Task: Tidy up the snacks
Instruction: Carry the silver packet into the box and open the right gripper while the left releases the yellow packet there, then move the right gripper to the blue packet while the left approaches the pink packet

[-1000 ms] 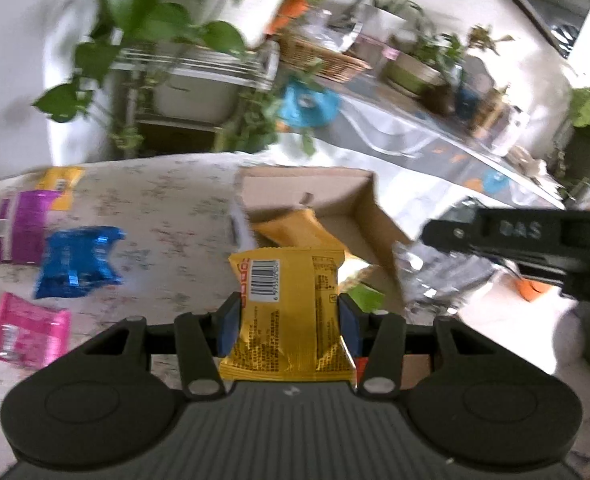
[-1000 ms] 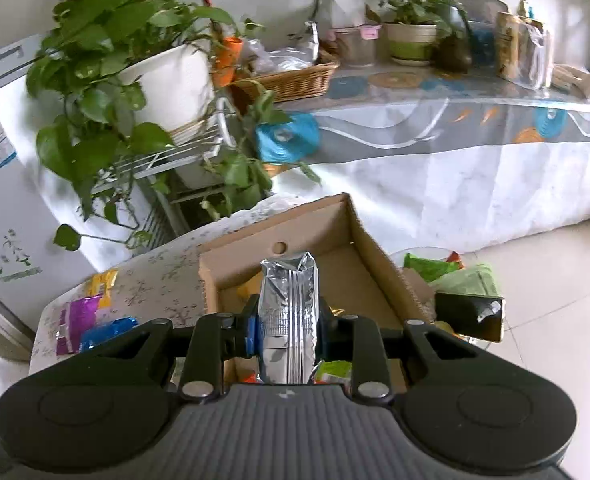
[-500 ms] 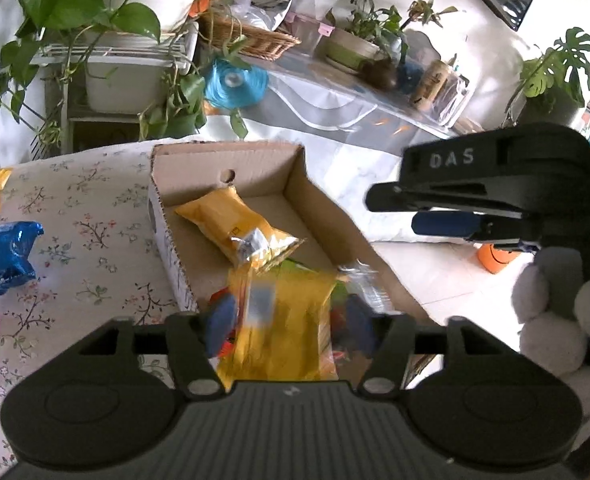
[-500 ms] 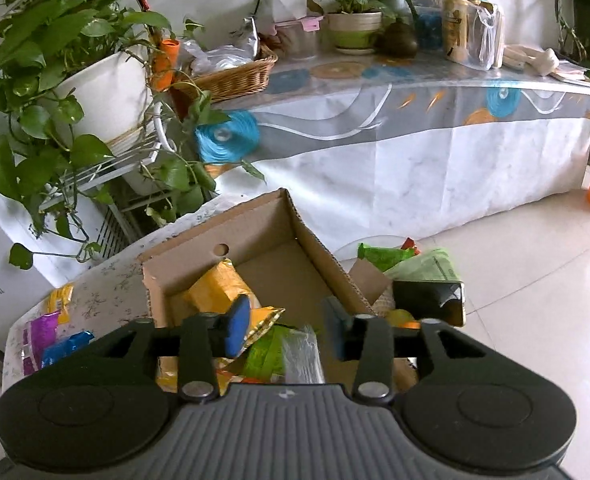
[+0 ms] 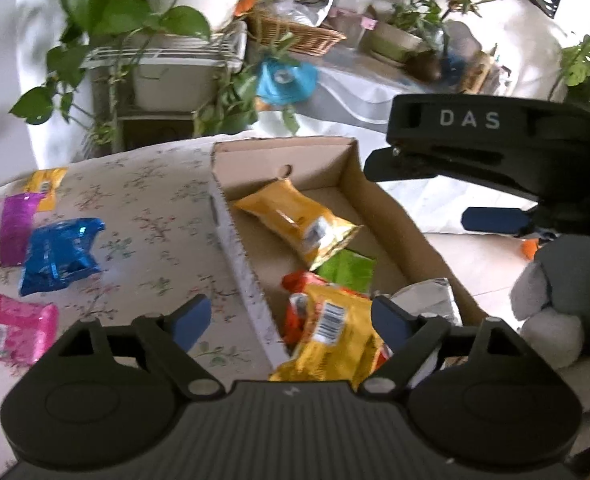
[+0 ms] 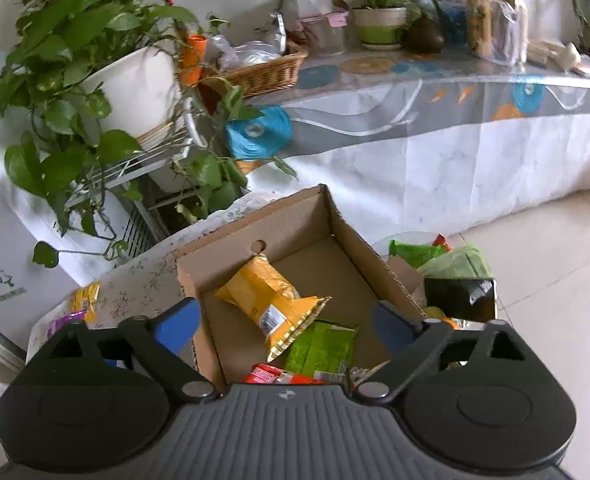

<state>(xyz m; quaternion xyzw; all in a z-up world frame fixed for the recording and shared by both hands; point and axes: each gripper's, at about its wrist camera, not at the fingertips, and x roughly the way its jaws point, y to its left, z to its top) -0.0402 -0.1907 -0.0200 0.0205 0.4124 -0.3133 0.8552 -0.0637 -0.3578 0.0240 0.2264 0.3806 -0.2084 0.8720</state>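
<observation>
Both sets of fingers have just been opening and stand apart, gripping nothing: left gripper (image 5: 287, 316), right gripper (image 6: 285, 322). Below the left fingers a yellow pack (image 5: 331, 340) lies in the box (image 5: 391, 216); beyond it another orange pack (image 6: 271, 300). Left, on the bench (image 5: 155, 216), a blue pack (image 5: 57, 254).

snack packets (image 5: 295, 220) in box (image 5: 395, 216), others (image 5: 55, 256) left on table (image 5: 155, 208)

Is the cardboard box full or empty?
Partly full: the cardboard box holds several snack packets, but bare floor shows at its far end.
</observation>
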